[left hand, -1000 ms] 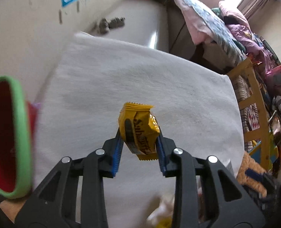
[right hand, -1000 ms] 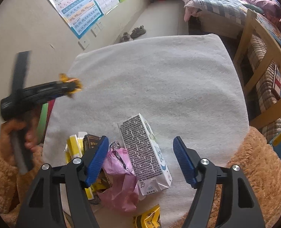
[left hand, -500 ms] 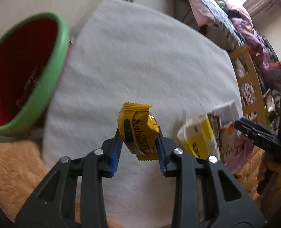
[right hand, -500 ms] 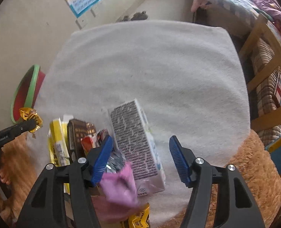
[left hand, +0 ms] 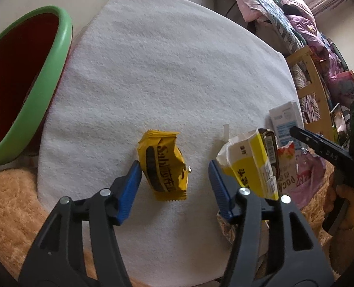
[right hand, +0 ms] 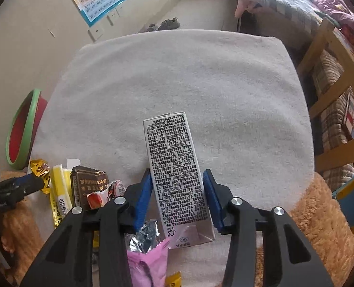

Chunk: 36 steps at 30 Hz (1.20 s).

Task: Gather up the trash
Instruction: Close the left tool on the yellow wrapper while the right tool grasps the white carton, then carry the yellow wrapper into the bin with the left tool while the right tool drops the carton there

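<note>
Yellow snack wrapper [left hand: 163,165] sits between the spread fingers of your left gripper [left hand: 174,179], touching only the left pad, over the white towel [left hand: 177,71] on the desk. Your right gripper [right hand: 177,197] pinches the grey milk carton [right hand: 177,174] beside the other wrappers [right hand: 81,189]. The green-rimmed red bin [left hand: 33,91] waits far left.

left wrist: low, close over white towel [left hand: 177,71], facing far-right | right wrist: higher, facing far | shared: towel, green-rimmed bin [left hand: 45,76] [right hand: 21,129], milk carton [right hand: 177,172] [left hand: 284,122]
</note>
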{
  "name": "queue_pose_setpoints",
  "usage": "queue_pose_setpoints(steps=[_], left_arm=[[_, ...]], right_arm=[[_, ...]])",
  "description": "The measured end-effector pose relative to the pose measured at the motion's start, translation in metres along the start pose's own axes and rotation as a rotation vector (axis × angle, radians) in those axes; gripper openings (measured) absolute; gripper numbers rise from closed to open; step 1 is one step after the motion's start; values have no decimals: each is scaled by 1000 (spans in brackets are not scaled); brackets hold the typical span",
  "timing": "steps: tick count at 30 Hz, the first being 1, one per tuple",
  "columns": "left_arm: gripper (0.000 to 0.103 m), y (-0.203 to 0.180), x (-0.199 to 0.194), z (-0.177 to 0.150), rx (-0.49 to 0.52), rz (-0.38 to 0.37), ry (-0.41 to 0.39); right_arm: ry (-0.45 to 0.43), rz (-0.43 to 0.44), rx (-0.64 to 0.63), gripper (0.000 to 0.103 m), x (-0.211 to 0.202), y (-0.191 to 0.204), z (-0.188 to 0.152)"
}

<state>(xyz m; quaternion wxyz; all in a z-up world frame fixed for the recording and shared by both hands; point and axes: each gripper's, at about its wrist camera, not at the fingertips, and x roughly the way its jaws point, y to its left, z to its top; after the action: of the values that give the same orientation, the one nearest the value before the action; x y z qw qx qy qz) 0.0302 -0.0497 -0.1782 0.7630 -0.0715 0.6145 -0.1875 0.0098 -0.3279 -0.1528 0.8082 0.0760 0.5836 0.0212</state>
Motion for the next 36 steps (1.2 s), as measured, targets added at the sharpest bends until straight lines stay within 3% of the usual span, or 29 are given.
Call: queue_pose_setpoints(steps=[3, 11, 12, 13, 22, 36], left_arm=[[55, 0, 3, -3, -1, 7, 11], [55, 5, 4, -8, -10, 6, 15], [55, 6, 5, -7, -12, 5, 18], [53, 7, 6, -8, -13, -1, 22], [27, 10, 12, -9, -10, -20, 39], [25, 14, -33, -1, -20, -27, -122]], right_arm=[[-1, -5, -7, 54, -3, 3, -4], [29, -2, 37, 54, 0, -7, -13], [33, 9, 45, 48, 1, -8, -14], [35, 24, 50, 42, 1, -8, -15], [-49, 44, 81, 41, -22, -8, -6], [-214, 109, 88, 41, -70, 9, 18]])
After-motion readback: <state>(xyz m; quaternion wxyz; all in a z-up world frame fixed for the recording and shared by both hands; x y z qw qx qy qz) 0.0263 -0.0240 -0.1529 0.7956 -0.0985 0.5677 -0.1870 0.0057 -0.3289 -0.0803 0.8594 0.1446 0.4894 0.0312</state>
